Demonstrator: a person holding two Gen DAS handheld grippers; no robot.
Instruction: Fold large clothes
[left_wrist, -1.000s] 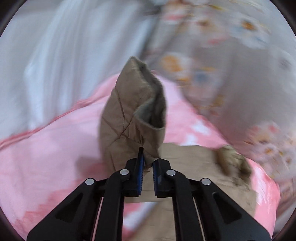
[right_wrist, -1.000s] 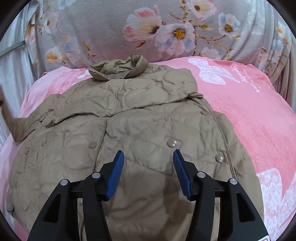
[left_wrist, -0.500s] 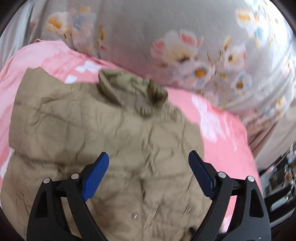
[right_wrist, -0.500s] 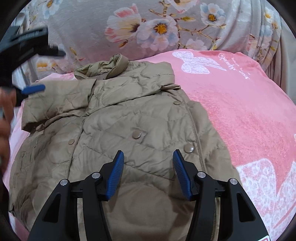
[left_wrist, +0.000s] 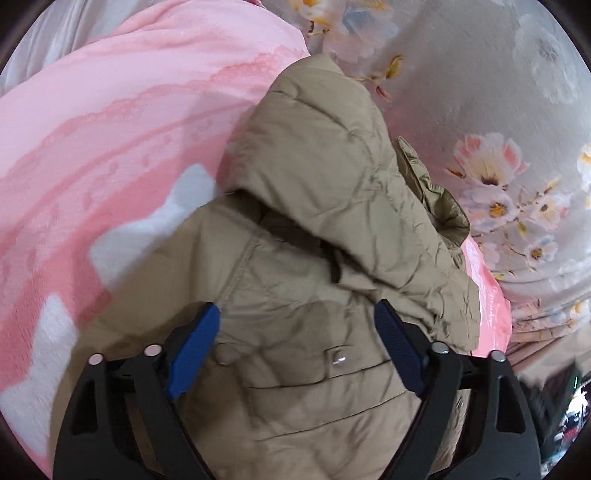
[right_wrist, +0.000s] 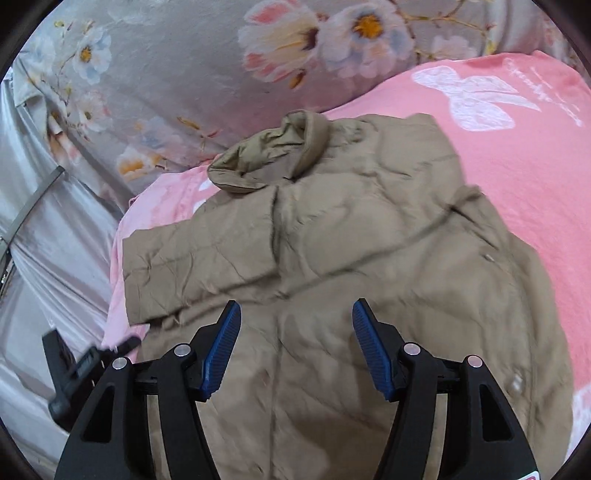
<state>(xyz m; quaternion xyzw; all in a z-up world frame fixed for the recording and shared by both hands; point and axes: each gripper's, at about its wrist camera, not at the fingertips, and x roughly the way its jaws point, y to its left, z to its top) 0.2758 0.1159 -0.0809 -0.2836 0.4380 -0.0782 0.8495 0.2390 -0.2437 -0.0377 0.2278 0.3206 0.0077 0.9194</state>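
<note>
- Tan quilted jacket (right_wrist: 369, 240) lies spread on a pink blanket (right_wrist: 535, 155) on the bed, collar (right_wrist: 273, 155) at the far end toward the floral bedding.
- One sleeve (left_wrist: 332, 158) lies folded across the jacket front; snap buttons (left_wrist: 338, 357) show down the placket.
- Grey floral fabric (right_wrist: 177, 66) bunches behind the blanket; silvery grey curtain-like cloth (right_wrist: 48, 229) hangs at the left edge of the right wrist view.
- Nothing lies between either tool and the jacket; some dark clutter at the lower right edge of the left wrist view, too blurred to tell.
- White bow print (right_wrist: 476, 99) on the blanket with a line of cursive script beside it, too small and blurred to read.
- Left hand-held gripper (left_wrist: 297, 347) hovers over the jacket below the folded sleeve, jaws wide apart, having just narrowed slightly, nothing clamped, only fabric underneath.
- Right hand-held gripper (right_wrist: 297, 347) sits over the lower middle of the jacket, jaws apart and just been opening, nothing gripped.
- Part of the left tool shows at the lower left of the right wrist view.
</note>
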